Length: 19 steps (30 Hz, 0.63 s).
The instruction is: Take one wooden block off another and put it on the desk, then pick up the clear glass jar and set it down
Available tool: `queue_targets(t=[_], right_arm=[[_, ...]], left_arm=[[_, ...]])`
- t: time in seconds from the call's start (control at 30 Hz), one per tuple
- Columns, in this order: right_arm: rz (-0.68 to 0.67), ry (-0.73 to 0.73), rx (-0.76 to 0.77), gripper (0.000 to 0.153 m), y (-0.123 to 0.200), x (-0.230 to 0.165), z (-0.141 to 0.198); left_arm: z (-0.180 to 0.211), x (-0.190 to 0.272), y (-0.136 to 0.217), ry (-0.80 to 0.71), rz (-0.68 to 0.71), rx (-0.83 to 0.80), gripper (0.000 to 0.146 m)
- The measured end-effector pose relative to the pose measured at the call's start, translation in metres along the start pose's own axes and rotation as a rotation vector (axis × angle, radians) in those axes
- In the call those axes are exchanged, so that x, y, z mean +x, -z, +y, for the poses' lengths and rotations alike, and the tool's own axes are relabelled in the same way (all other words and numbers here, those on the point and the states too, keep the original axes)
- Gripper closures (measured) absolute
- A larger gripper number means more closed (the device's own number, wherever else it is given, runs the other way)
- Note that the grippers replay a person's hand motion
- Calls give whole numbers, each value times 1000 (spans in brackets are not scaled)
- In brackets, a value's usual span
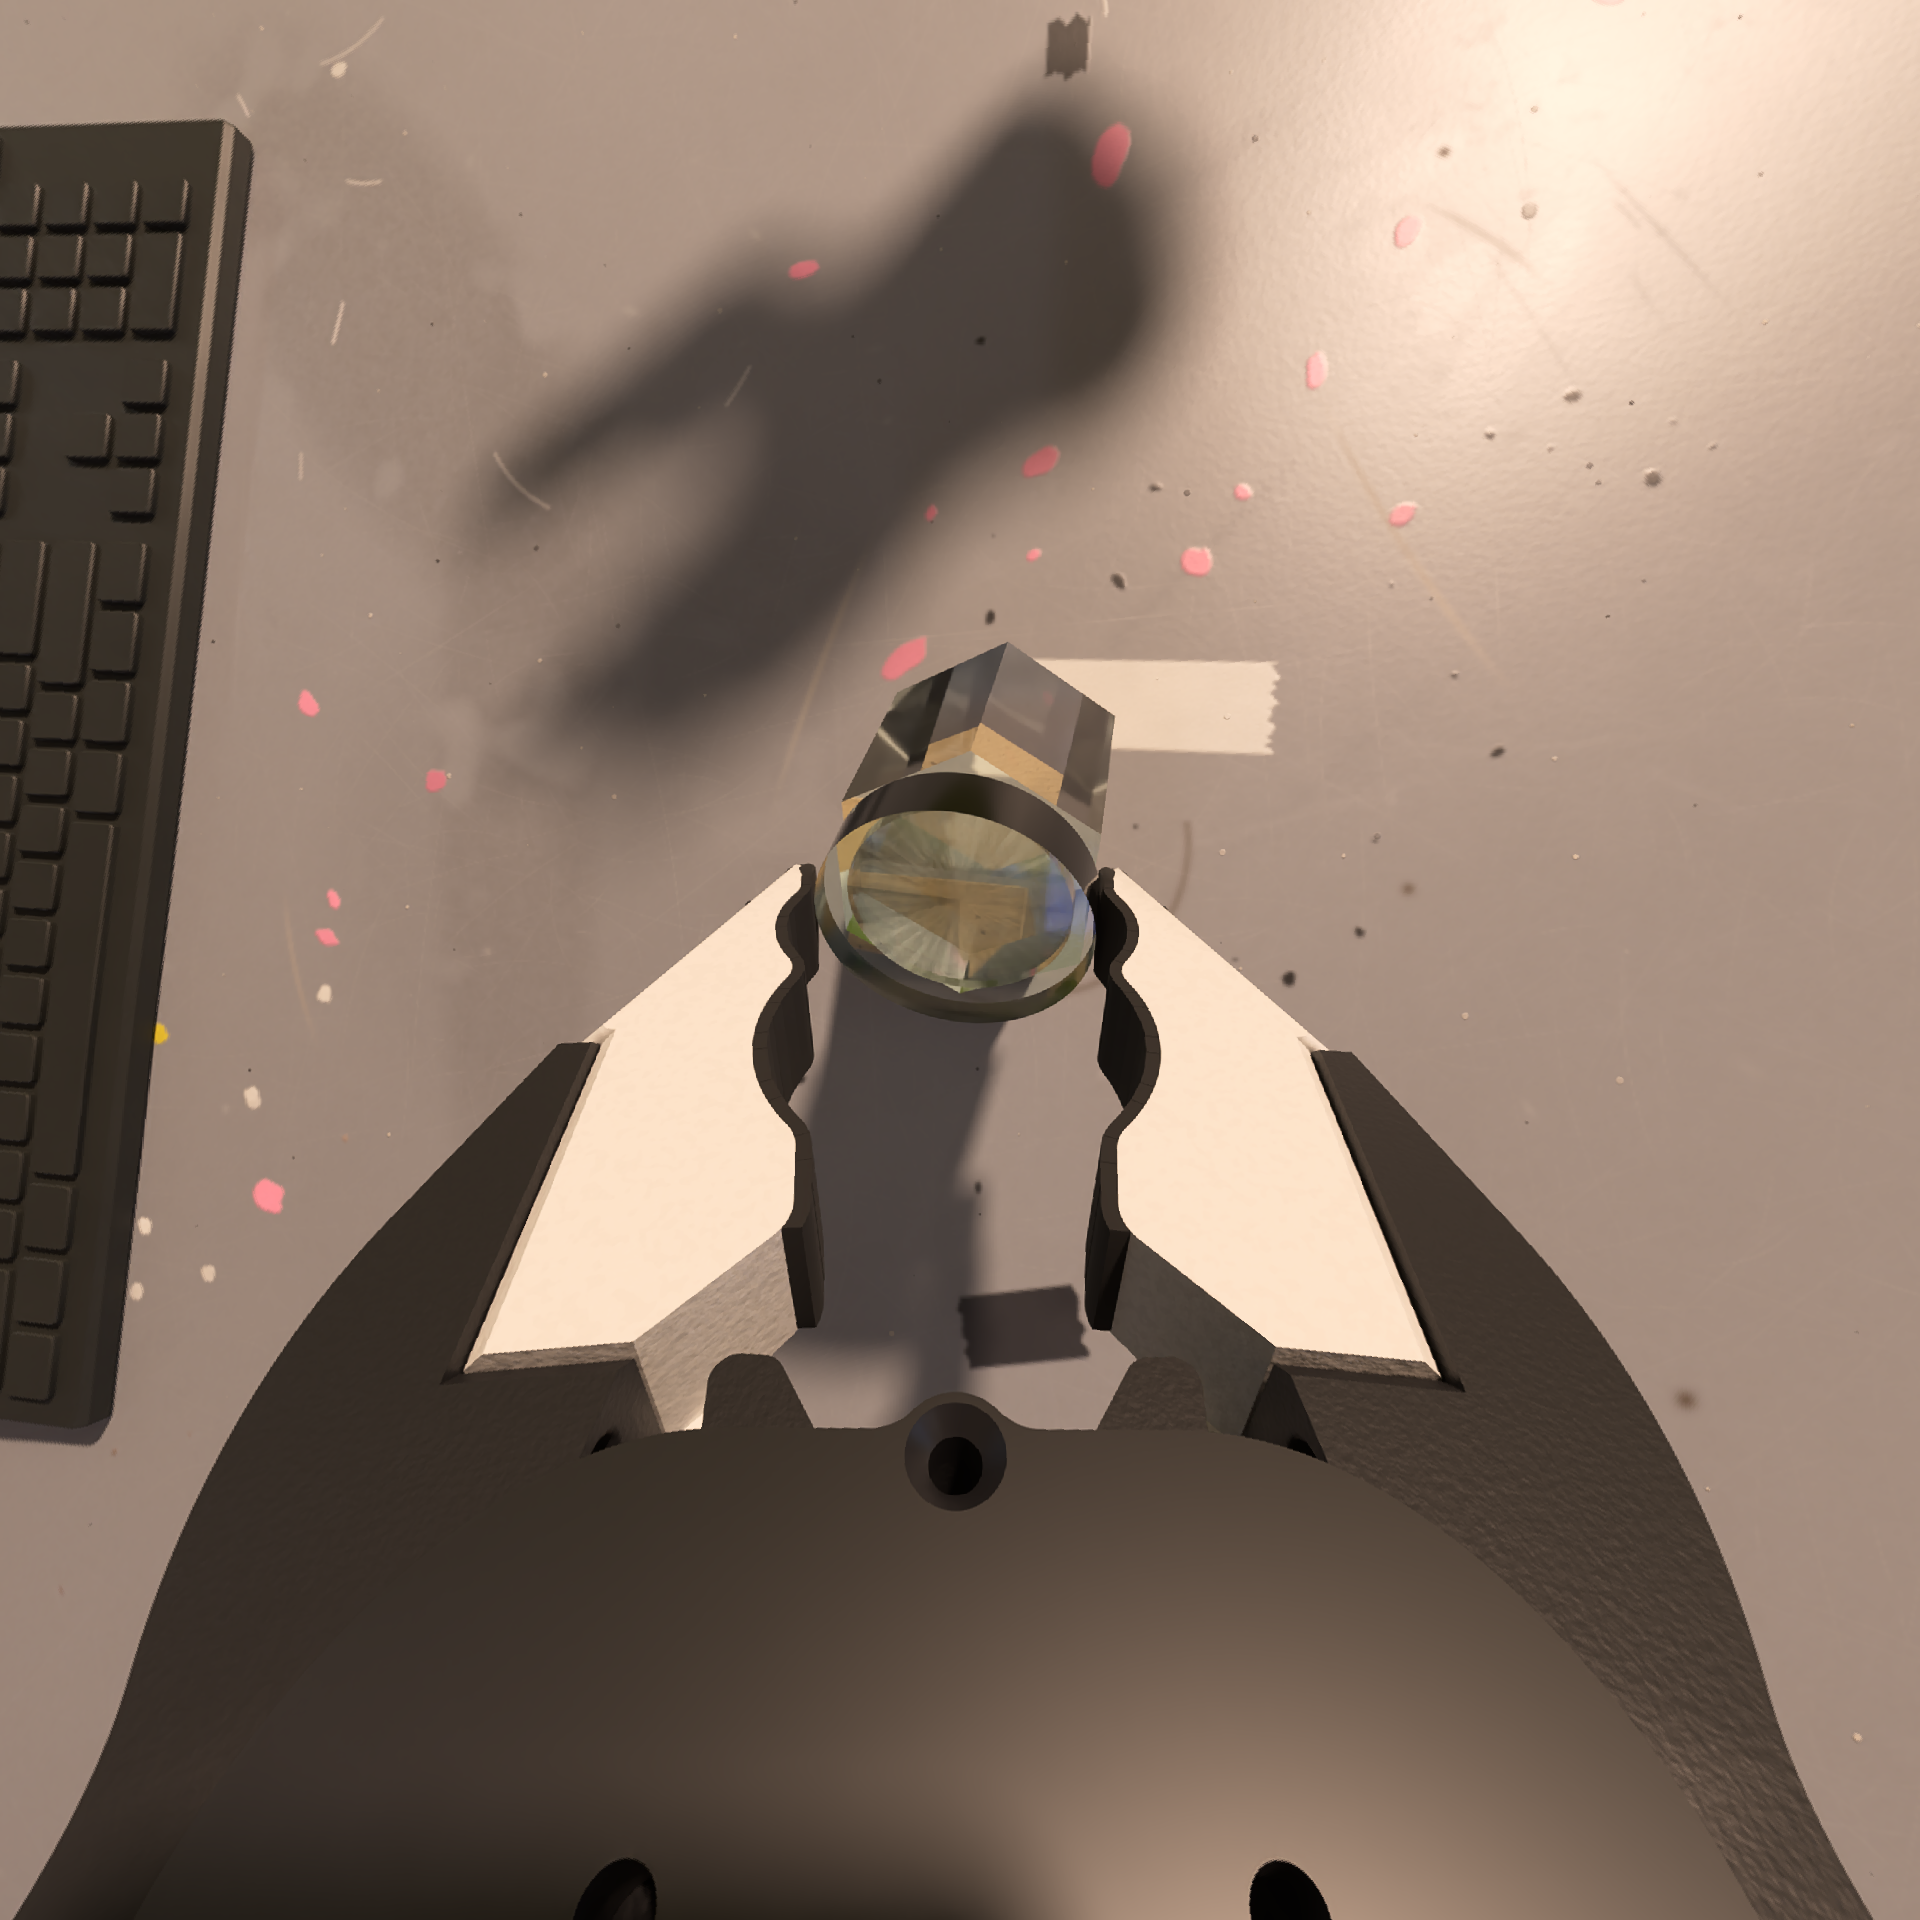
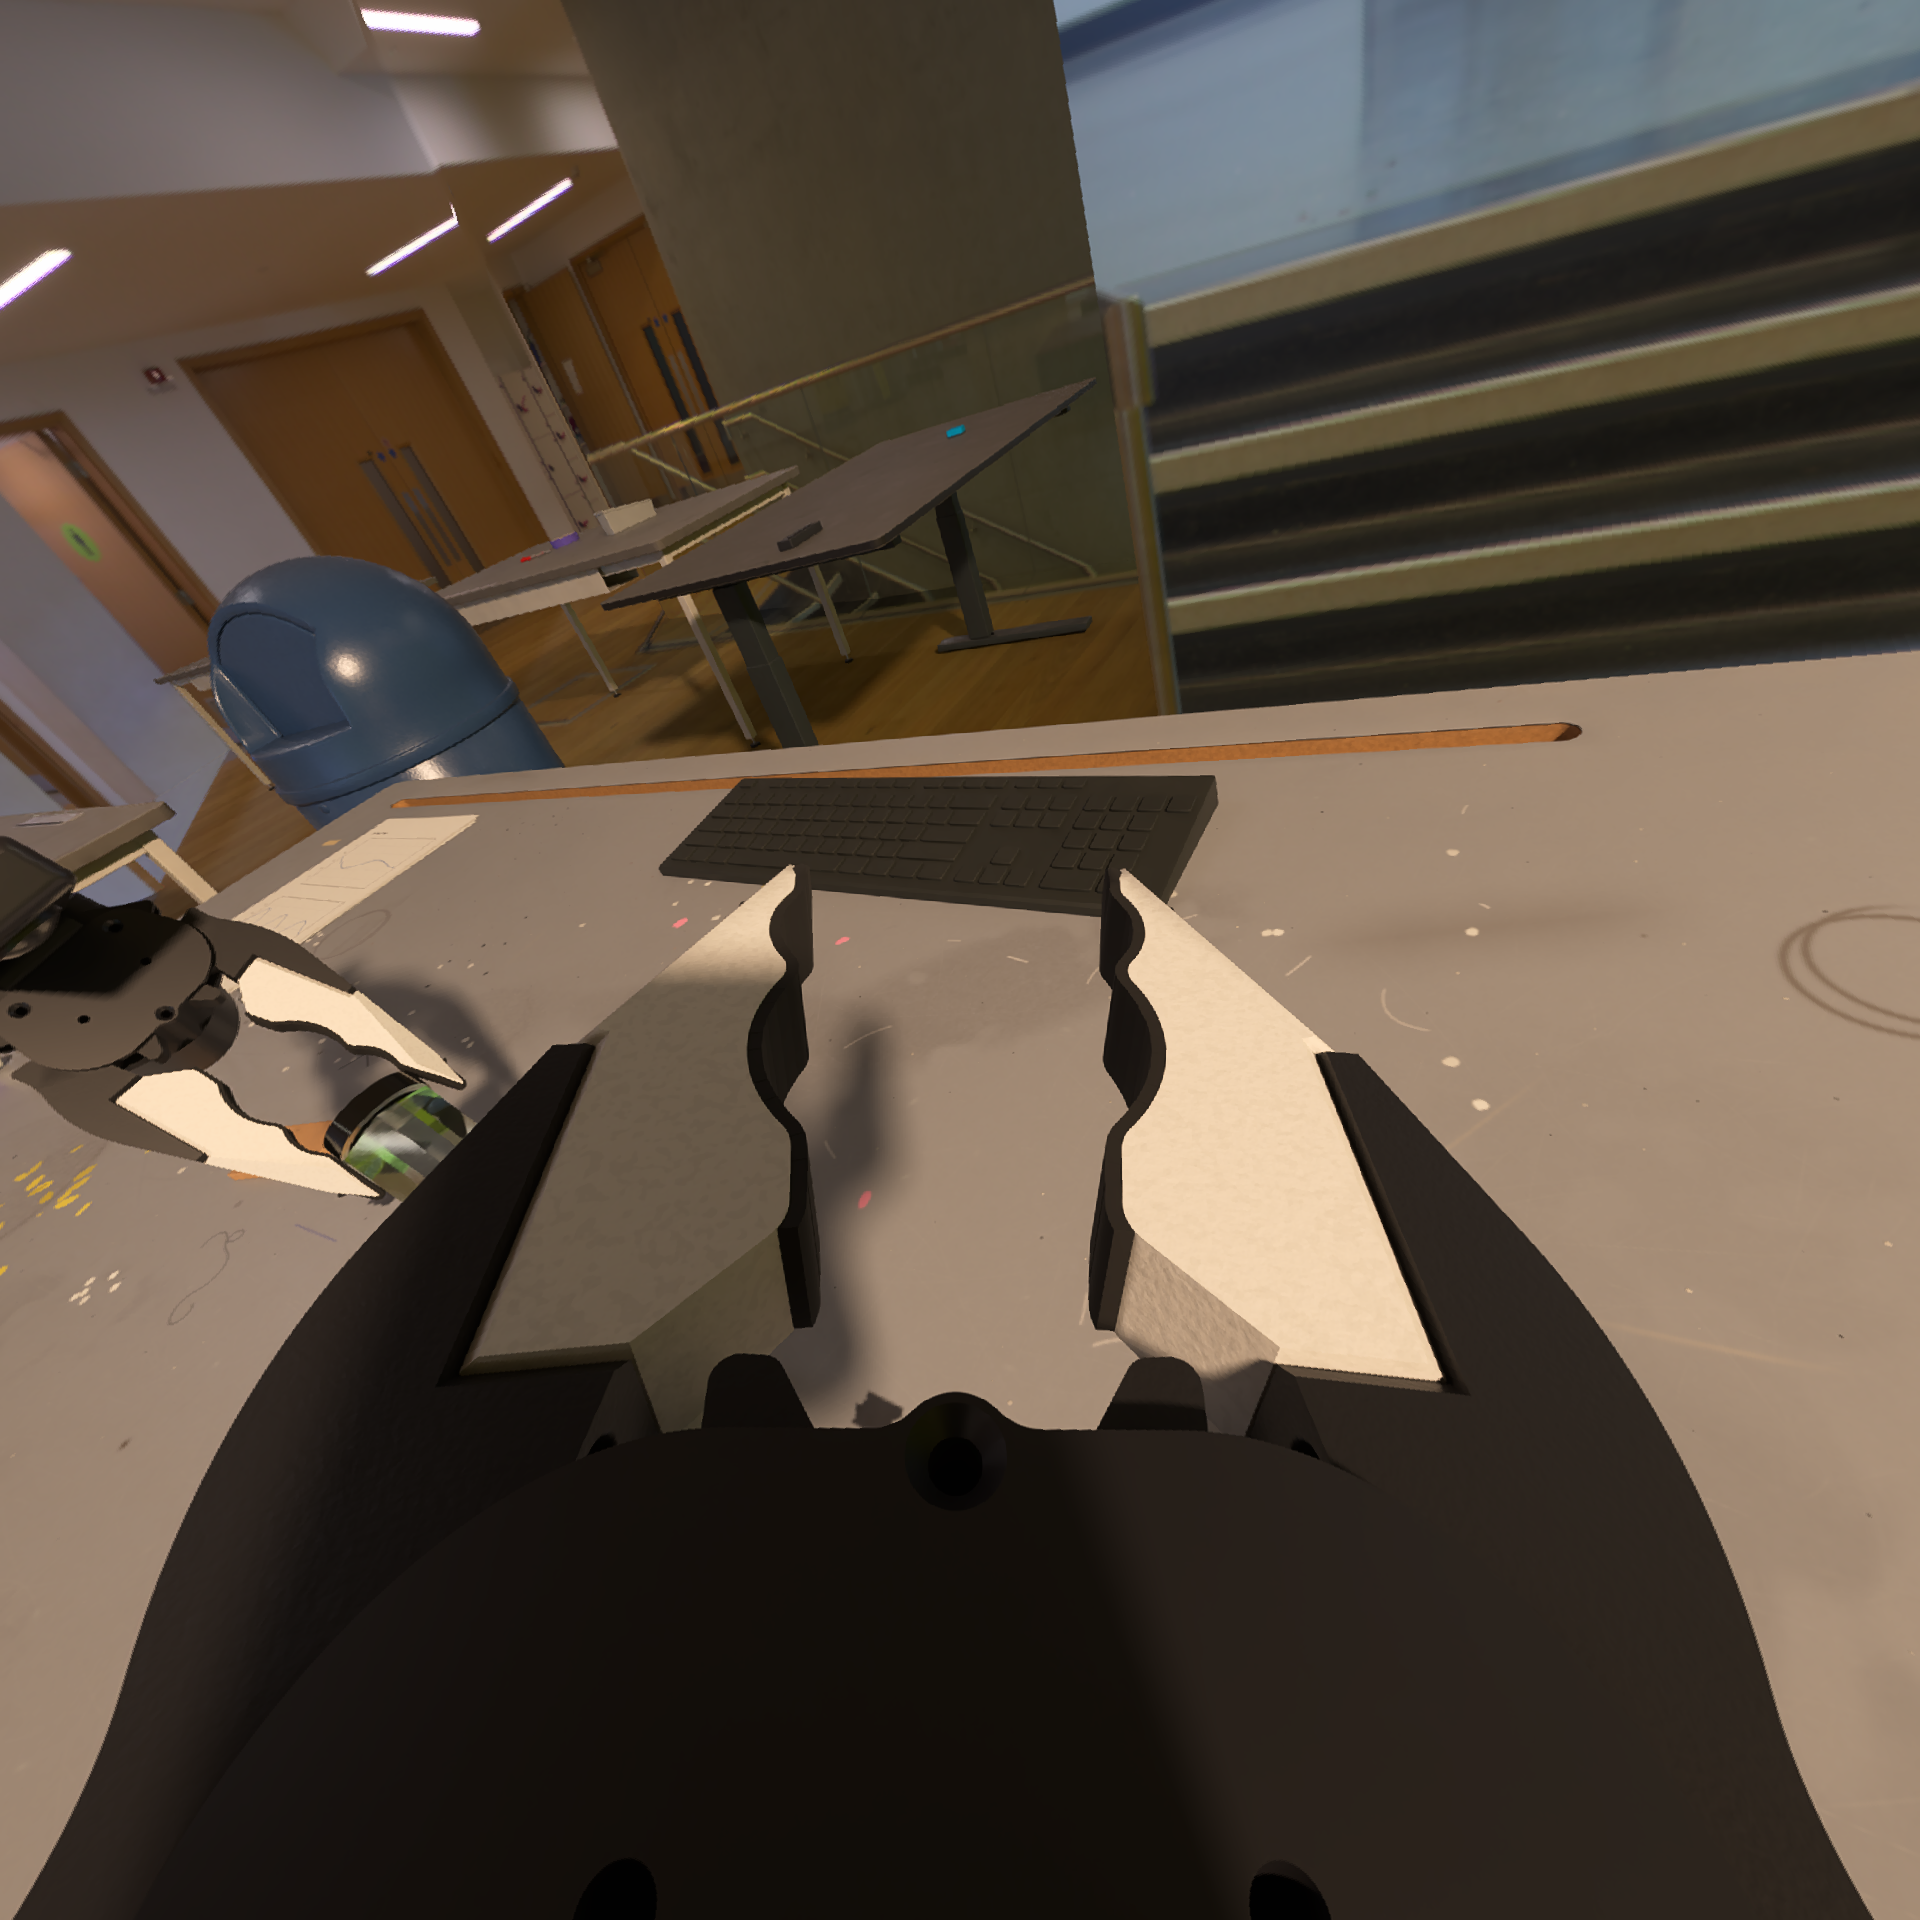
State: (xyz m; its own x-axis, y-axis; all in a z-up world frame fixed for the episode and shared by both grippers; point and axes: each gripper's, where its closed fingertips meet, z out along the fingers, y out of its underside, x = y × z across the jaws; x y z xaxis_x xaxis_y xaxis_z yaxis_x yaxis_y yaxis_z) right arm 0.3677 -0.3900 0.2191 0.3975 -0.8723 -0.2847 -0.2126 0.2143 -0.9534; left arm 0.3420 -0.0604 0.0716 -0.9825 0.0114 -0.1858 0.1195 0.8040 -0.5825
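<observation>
The clear glass jar with a dark lid hangs tilted above the grey desk. My left gripper is shut on it, and both fingertips press the lid's rim. In the right wrist view the left gripper shows at the far left, holding the jar just above the desk. My right gripper is open and empty over the desk, pointing at the keyboard. No wooden block shows clearly in either view.
A black keyboard lies along the left edge of the left wrist view and near the desk's far edge. A strip of pale tape lies under the jar. A blue bin and other desks stand beyond.
</observation>
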Motion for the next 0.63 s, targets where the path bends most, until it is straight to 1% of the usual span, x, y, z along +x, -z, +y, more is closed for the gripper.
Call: queue_targets(t=[0.2,0.27,0.43,0.63], right_arm=[[-3,-5,-16,97,-2,1,3],[-2,-5,-25,97,-3,2,5],[-3,-6,-41,97,-5,3,8],[-5,-19,-68,97,-8,5,15]], left_arm=[[3,0,0,9,29,-5,93],[8,1,-2,6,53,-42,93],[10,-1,-2,-16,37,-77,92],[9,-3,-4,30,38,-82,92]])
